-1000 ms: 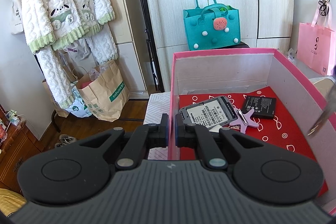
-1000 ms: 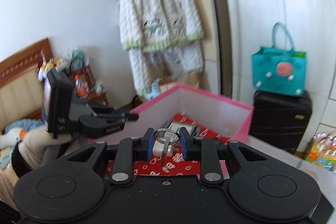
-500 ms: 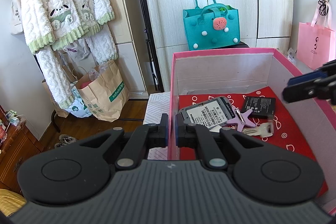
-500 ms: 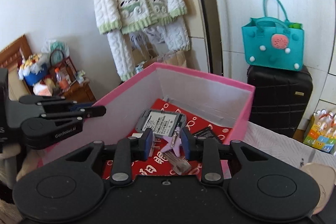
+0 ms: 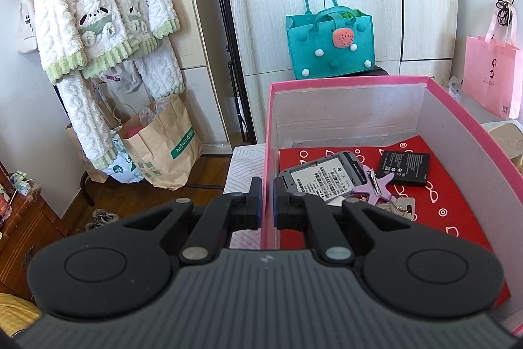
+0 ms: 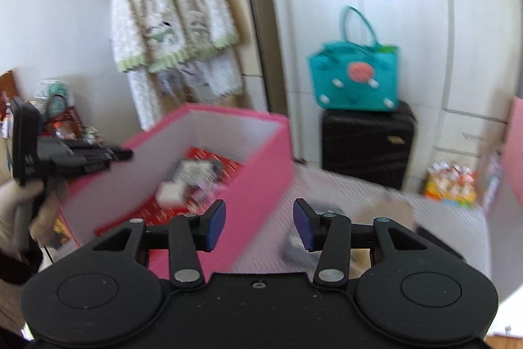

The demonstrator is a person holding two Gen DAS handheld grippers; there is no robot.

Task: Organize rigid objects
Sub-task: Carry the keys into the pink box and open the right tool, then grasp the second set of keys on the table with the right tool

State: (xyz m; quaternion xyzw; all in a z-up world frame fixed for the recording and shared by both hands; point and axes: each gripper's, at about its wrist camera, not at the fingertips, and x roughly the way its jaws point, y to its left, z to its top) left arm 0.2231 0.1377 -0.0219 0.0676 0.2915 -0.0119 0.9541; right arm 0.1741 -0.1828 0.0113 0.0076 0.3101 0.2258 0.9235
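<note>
A pink box [image 5: 346,84] with a red lining holds a grey phone [image 5: 323,175] lying label up, a black battery [image 5: 405,164], a purple star tag [image 5: 376,185] and a bunch of keys [image 5: 400,205]. My left gripper [image 5: 267,201] is shut on the box's left wall, and it also shows in the right wrist view as the left gripper [image 6: 126,154]. My right gripper [image 6: 259,221] hangs over the box's [image 6: 261,172] right wall. Its jaws are opening, with nothing between them.
A blurred grey object [image 6: 295,247] lies on the patterned white tabletop [image 6: 343,185] right of the box. Behind stand a teal bag [image 6: 354,77] on a black suitcase [image 6: 366,143], wardrobe doors and a pink bag [image 5: 492,80]. A paper bag [image 5: 163,139] sits on the floor.
The right gripper let the keys go into the box, opened wider and swung right, out over the box's wall. The keys now lie on the red lining. The left gripper stayed put.
</note>
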